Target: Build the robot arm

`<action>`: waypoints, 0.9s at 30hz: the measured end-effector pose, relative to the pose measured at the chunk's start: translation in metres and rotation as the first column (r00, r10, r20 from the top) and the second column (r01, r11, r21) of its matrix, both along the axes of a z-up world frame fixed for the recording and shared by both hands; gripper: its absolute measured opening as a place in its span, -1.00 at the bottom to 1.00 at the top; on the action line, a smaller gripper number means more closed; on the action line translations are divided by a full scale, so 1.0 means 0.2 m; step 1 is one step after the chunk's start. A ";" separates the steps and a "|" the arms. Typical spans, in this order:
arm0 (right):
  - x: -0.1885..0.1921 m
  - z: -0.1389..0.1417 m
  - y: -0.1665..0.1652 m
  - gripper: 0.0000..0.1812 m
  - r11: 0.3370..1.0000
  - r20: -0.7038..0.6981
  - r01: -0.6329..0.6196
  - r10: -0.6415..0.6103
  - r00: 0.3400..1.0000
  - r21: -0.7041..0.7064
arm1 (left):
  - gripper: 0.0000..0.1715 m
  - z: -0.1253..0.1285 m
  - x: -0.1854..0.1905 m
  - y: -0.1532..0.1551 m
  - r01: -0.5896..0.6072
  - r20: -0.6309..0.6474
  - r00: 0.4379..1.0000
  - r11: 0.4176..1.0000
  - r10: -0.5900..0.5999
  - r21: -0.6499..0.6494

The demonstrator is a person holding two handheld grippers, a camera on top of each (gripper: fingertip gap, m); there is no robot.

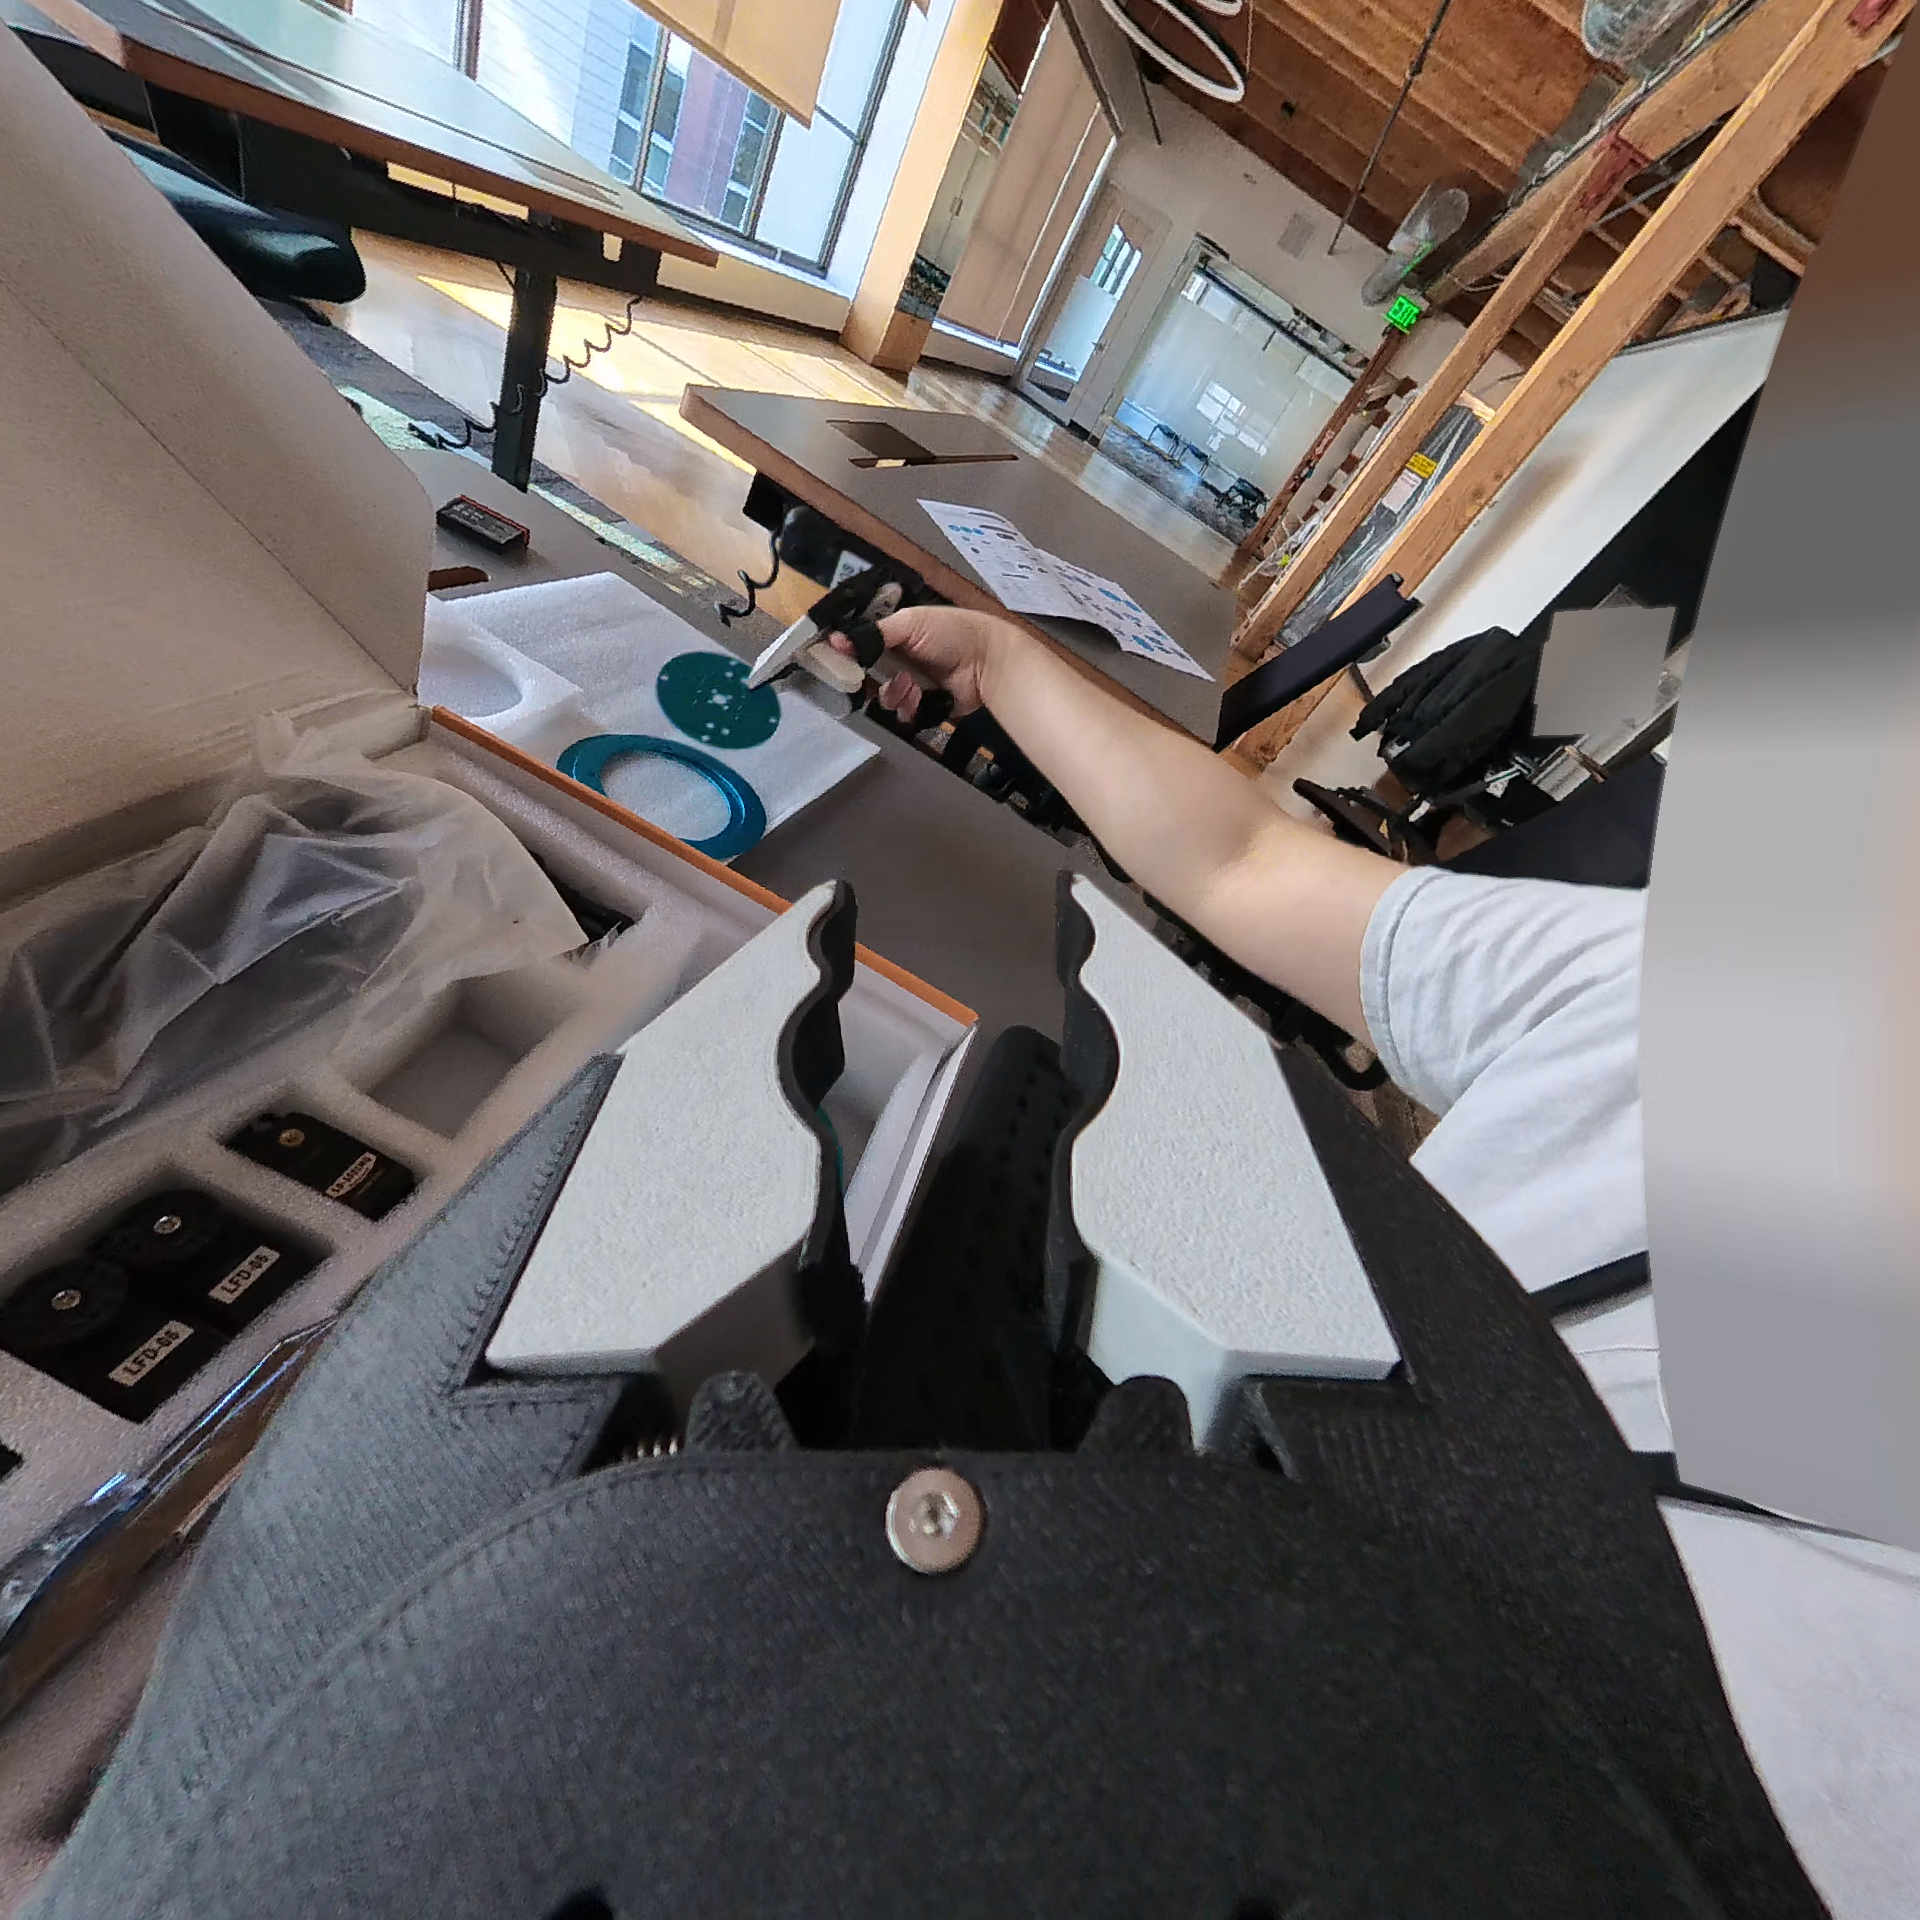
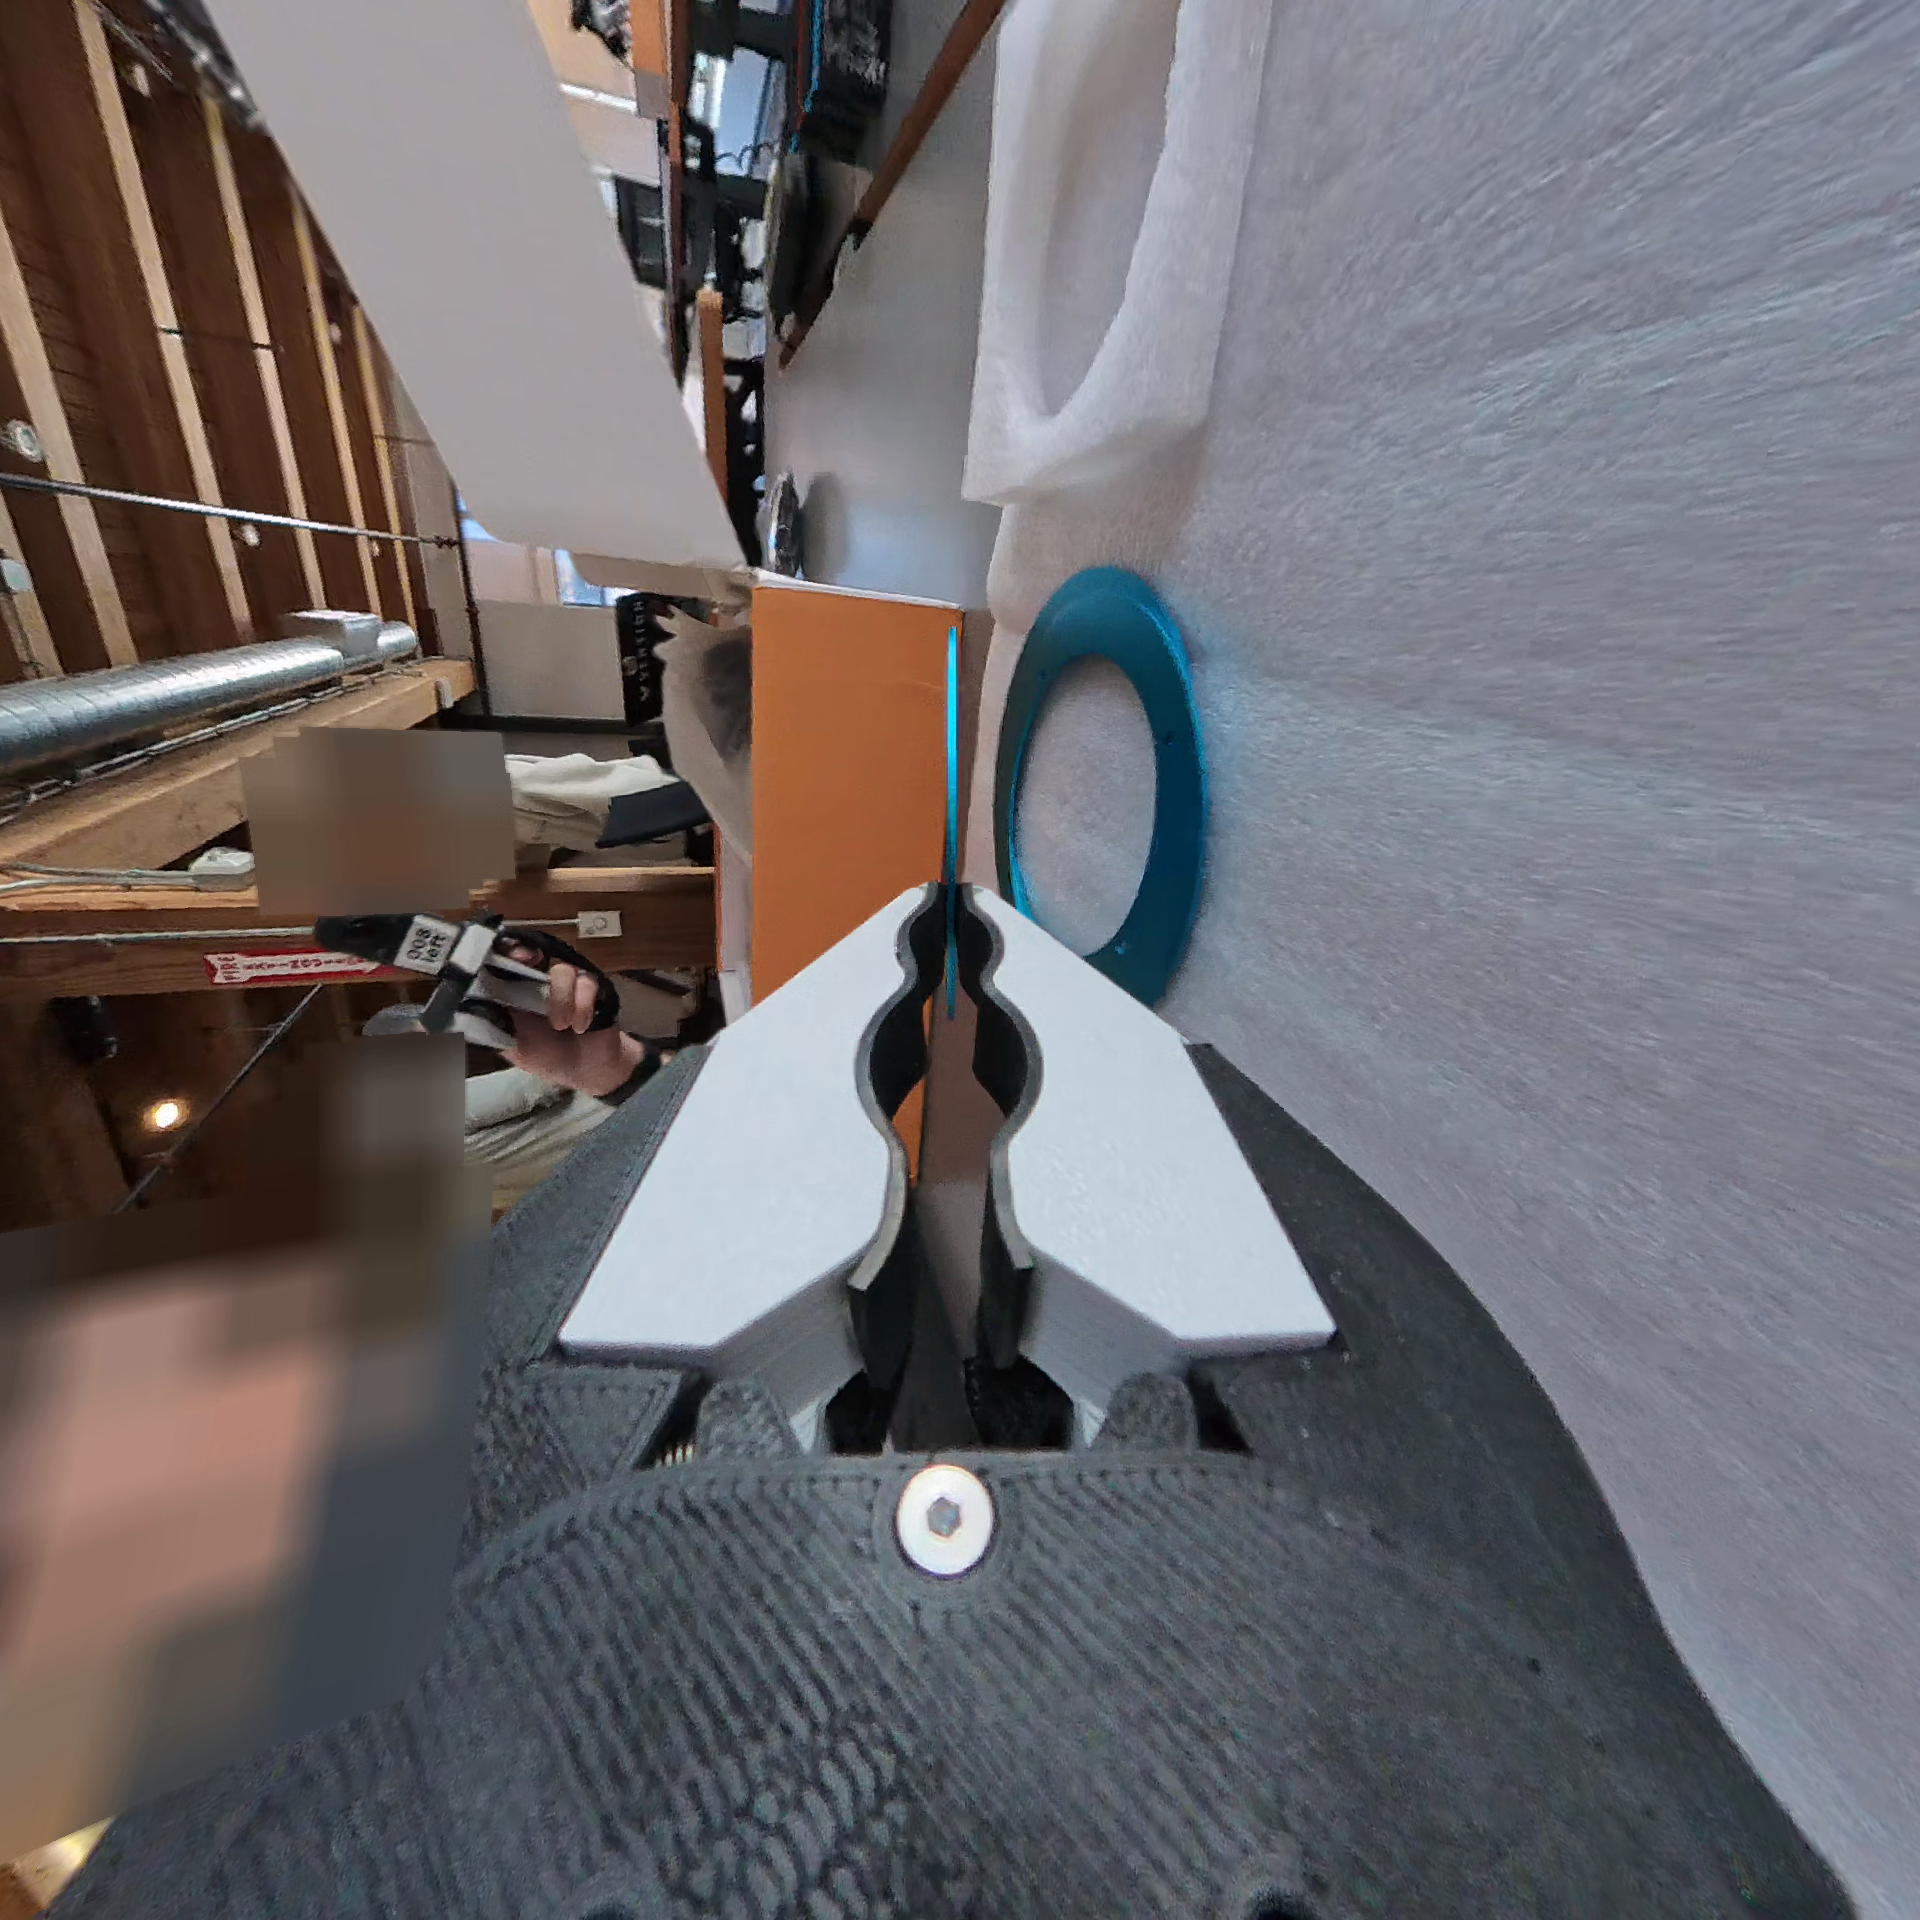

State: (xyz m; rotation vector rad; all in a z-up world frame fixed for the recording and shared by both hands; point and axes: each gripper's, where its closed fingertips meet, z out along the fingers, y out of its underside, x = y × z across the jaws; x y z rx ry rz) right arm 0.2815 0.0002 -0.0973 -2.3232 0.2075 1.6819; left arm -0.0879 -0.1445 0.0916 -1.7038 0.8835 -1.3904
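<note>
In the left wrist view, the left tool (image 1: 956, 904) hangs with its jaws apart and nothing between them, above the near corner of an open box (image 1: 727, 883) with an orange edge. White foam compartments in the box hold black servo motors (image 1: 166, 1278), with a crumpled clear plastic bag (image 1: 270, 904) beside them and the raised cardboard lid (image 1: 197, 436) behind. Past the box, on the grey bench (image 1: 935, 831), lies a white foam sheet (image 1: 623, 644) carrying a blue ring (image 1: 662, 792) and a teal disc (image 1: 717, 698). The right tool (image 1: 756, 681), held in a person's hand (image 1: 935, 655), meets the disc at its edge. A printed leaflet (image 1: 1070, 587) lies on a second bench farther off. The room is a loft with wooden beams, tall windows and a polished wood floor.

In the right wrist view, turned sideways, the right tool (image 2: 951, 894) is clamped on the disc (image 2: 951, 748), seen edge-on as a thin blue line standing clear of the foam sheet (image 2: 1558, 727). The ring (image 2: 1184, 769) lies flat on the foam just beside the tips. The orange box wall (image 2: 842, 779) stands behind, and the left tool (image 2: 457, 997) shows farther off below timber joists and a silver duct (image 2: 187, 686).
</note>
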 end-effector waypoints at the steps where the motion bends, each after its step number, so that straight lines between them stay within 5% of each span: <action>1: 0.06 -0.01 0.00 -1.00 1.000 0.027 0.016 -0.016 0.999 -0.002 | -0.56 0.00 0.00 -0.01 -0.003 -0.007 1.000 1.000 0.003 0.005; 9: 0.23 -0.16 -0.06 -1.00 0.992 0.142 0.038 -0.021 0.990 -0.119 | -0.57 -0.01 0.02 -0.02 0.005 -0.050 0.999 1.000 -0.004 0.021; 21: 0.29 -0.19 -0.06 -1.00 0.993 0.147 0.069 -0.055 0.988 -0.092 | -0.58 -0.02 0.04 -0.03 0.021 -0.066 0.998 1.000 -0.019 0.017; 27: 0.37 -0.24 -0.07 -0.79 0.999 0.402 0.036 -0.019 0.915 -0.036 | -0.58 -0.03 0.03 -0.04 0.026 -0.066 0.998 1.000 -0.025 0.013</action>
